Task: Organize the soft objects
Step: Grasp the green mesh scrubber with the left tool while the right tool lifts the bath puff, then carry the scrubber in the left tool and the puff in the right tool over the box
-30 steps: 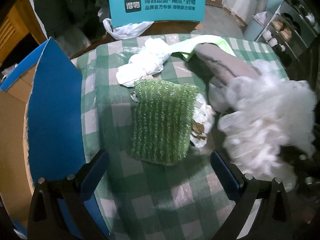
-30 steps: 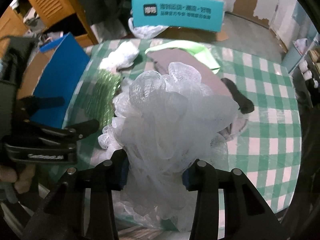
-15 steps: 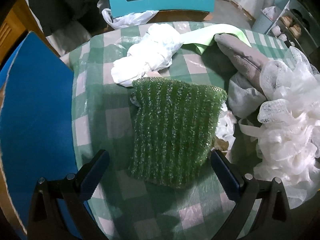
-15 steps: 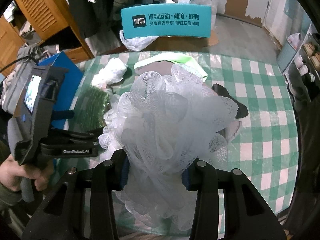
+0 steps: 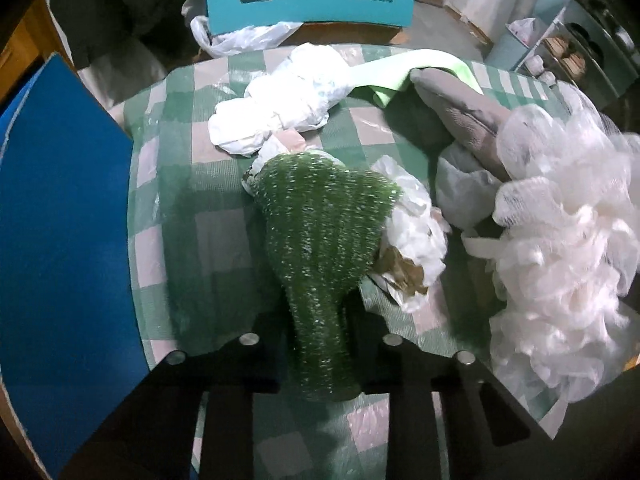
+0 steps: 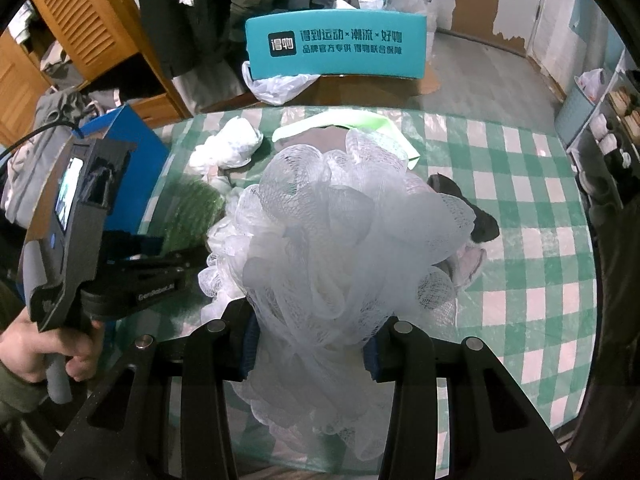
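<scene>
My left gripper (image 5: 318, 354) is shut on the near end of a green scrub cloth (image 5: 320, 240), pinching it into a narrow neck while its far part fans out on the checked tablecloth (image 5: 180, 240). My right gripper (image 6: 310, 350) is shut on a white mesh bath pouf (image 6: 340, 240) and holds it above the table; the pouf also shows at the right of the left wrist view (image 5: 560, 240). The left gripper body (image 6: 100, 240) and the green cloth (image 6: 188, 216) show at the left of the right wrist view.
A white crumpled bundle (image 5: 280, 108), a light green cloth (image 5: 420, 68), a grey cloth (image 5: 460, 108) and crumpled white paper (image 5: 412, 240) lie on the table. A blue box flap (image 5: 60, 220) stands at the left. A teal chair back (image 6: 336, 46) is behind. A dark sock (image 6: 468, 208) lies at the right.
My left gripper moved forward and closed on the green cloth's near end, bunching it. My right gripper still holds the pouf, raised a little.
</scene>
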`<state>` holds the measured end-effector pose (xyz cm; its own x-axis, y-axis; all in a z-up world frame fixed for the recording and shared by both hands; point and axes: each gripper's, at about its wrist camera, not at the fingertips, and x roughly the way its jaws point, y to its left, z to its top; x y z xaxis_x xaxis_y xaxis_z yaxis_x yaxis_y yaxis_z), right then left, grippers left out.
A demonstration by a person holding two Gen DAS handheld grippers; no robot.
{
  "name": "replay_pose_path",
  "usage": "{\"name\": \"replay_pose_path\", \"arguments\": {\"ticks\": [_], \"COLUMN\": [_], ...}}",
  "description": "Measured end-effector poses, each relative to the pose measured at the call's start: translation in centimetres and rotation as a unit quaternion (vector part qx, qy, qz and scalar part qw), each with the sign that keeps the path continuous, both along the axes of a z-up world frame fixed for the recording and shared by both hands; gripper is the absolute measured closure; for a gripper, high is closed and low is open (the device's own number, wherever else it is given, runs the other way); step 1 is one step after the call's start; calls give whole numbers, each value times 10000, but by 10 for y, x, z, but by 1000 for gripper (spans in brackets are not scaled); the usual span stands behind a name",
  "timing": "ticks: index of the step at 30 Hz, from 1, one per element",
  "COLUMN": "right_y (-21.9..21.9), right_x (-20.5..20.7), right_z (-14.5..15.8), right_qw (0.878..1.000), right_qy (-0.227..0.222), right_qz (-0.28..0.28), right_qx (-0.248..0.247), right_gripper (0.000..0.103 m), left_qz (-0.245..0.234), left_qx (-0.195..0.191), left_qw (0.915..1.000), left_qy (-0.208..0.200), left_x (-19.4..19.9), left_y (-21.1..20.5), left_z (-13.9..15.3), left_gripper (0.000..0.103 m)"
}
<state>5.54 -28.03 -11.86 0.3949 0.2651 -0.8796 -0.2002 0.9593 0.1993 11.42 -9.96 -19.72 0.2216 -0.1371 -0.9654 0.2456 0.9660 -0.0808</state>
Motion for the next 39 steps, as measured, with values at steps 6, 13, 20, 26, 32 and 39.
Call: {"name": "replay_pose_path", "arguments": {"ticks": [6, 13, 20, 26, 32, 39], "right_y": [4, 11, 13, 17, 23, 32], "right_x": [-3, -7, -11, -15, -19, -20], "right_z": [10, 22, 37, 51, 67, 84], "right_qw": [9999, 9994, 9981, 9966, 9945, 9919], "right_qy": [-129, -327, -602, -819, -1036, -1254], "right_qz": [42, 92, 69, 75, 110, 179], "right_qx": [-39, -119, -123, -97, -39, 26], "right_gripper": [64, 66, 68, 70, 70, 71], "left_qz": [35, 68, 70, 114, 197, 289], "left_qx": [-71, -189, -95, -99, -119, -71], "left_qw": [9999, 9991, 9977, 9955, 9932, 9905], "left_qy": [-144, -381, -664, -936, -1145, -1345], "left_x": [-6, -19, -38, -53, -61, -71], "left_y": [6, 16, 24, 37, 51, 66], "left_z": [11, 38, 64, 91, 113, 131], "left_gripper": [89, 89, 89, 89, 89, 89]}}
